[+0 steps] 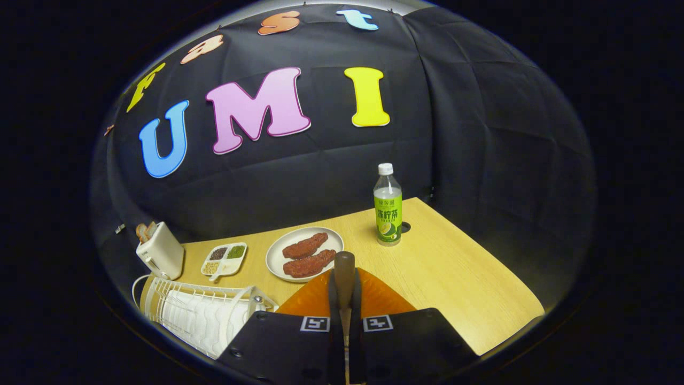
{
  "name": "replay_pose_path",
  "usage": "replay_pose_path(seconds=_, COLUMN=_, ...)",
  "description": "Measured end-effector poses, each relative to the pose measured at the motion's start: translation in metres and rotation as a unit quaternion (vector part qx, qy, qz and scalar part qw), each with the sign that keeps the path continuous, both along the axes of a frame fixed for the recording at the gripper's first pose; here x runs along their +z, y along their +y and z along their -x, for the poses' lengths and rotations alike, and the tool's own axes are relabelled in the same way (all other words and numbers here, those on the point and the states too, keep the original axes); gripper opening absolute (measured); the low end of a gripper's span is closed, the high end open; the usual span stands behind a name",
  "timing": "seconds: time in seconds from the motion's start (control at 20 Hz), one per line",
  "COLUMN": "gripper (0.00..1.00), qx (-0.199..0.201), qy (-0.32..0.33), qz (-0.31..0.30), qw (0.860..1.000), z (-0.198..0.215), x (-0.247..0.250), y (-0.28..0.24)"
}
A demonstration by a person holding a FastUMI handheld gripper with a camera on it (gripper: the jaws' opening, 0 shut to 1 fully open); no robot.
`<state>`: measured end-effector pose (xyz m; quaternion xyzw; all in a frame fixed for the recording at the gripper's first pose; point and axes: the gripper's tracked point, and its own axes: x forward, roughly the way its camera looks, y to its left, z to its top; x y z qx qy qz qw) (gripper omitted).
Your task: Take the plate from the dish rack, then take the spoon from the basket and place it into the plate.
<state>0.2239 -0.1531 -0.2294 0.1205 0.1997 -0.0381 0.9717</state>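
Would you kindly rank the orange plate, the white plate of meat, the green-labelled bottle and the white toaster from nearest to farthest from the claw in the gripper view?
The claw is shut on a brown-handled utensil.
1. Orange plate, directly under the fingertips.
2. White plate of meat, just ahead, slightly left.
3. Green-labelled bottle, beyond, to the right.
4. White toaster, far left; too close to call against the bottle.

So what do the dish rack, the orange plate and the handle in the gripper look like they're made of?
Dish rack: thin white rods, probably coated metal wire. Orange plate: smooth, slightly glossy, likely plastic, though glazed ceramic is possible. Spoon handle: brown, matte and rounded, looks like wood; the gripper is shut on it, above the plate.
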Motion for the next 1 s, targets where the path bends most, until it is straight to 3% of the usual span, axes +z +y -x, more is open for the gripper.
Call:
replay_pose_path(seconds=0.35, gripper=0.08, qx=-0.018, qy=-0.026, qz=-0.043, qw=0.999, z=0.052, x=0.104, y=0.014)
replay_pose_path(seconds=0.55, gripper=0.08, qx=-0.024, qy=-0.022, qz=-0.067, qw=0.997, z=0.106, x=0.127, y=0.044)
replay_pose_path(seconds=0.8, gripper=0.07, qx=-0.013, qy=0.044, qz=-0.103, qw=0.994, z=0.182, x=0.068, y=0.117)
replay_pose_path(seconds=1.0, gripper=0.08, qx=-0.018, qy=0.096, qz=-0.133, qw=0.986, z=0.216, x=0.005, y=0.158)
